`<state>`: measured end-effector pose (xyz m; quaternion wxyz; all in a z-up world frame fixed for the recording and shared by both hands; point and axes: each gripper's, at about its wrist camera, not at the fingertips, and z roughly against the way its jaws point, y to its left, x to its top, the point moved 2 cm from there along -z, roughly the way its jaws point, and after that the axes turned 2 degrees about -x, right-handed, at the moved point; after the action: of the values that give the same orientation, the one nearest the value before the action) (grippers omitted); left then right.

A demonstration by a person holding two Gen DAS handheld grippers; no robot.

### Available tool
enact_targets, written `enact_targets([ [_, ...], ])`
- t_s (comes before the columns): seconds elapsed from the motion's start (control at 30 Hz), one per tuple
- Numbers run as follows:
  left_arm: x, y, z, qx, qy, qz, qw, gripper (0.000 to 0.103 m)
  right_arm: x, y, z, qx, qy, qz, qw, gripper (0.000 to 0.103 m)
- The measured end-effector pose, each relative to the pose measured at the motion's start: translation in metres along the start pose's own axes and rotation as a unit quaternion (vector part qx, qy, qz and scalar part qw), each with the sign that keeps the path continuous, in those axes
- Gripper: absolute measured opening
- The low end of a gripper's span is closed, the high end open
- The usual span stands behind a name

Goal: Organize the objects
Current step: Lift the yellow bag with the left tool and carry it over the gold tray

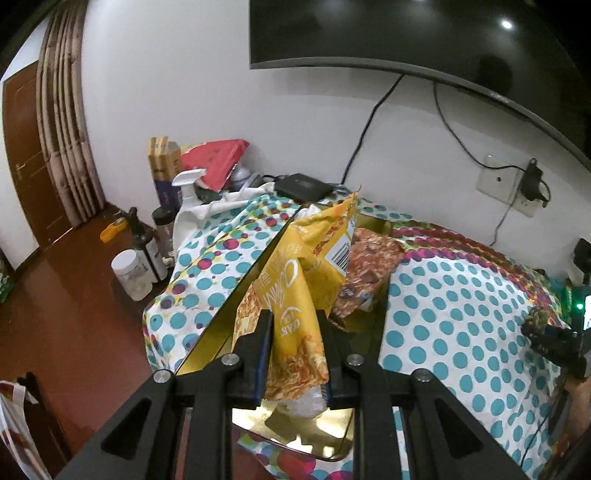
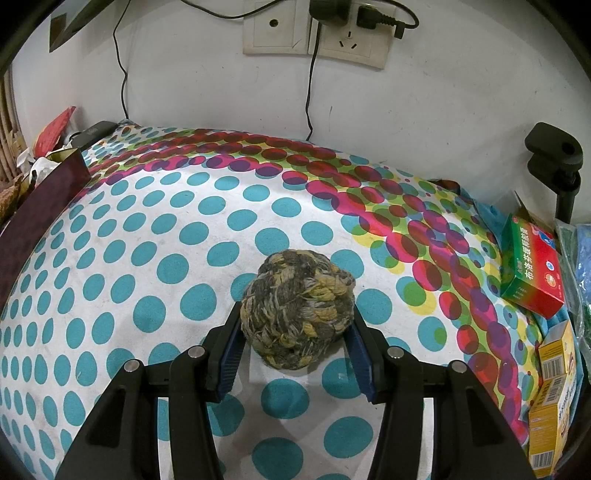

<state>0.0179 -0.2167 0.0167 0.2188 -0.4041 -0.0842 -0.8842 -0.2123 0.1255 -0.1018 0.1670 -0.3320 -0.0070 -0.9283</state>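
The left gripper (image 1: 293, 325), angled downward, pinches a crinkled yellow snack bag (image 1: 306, 273) above a gold-lined box (image 1: 221, 317). The right gripper (image 2: 295, 332) clasps a woven rope ball (image 2: 297, 308) near the front edge of the dotted tablecloth (image 2: 147, 240).

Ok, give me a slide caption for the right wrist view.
Right claw closed around a woven rope ball on the polka-dot tablecloth, medicine boxes at the right edge.

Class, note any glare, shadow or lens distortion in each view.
Left wrist view: glare on the shiny gold box interior, a lamp reflected in the dark wall screen. Right wrist view: fisheye bulges the dotted tablecloth; soft shadow beneath the woven rope ball.
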Motion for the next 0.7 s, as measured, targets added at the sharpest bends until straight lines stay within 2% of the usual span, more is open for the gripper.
enact_targets([
  [0.3,-0.01,0.008,-0.016,0.028,0.014,0.002,0.9995,0.022,0.001,0.001,0.0,-0.001,0.0,0.002,1.0,0.049],
  [0.7,-0.018,0.007,-0.047,0.029,0.041,0.004,0.9988,0.022,0.001,0.0,0.0,-0.003,0.0,0.005,1.0,0.049],
])
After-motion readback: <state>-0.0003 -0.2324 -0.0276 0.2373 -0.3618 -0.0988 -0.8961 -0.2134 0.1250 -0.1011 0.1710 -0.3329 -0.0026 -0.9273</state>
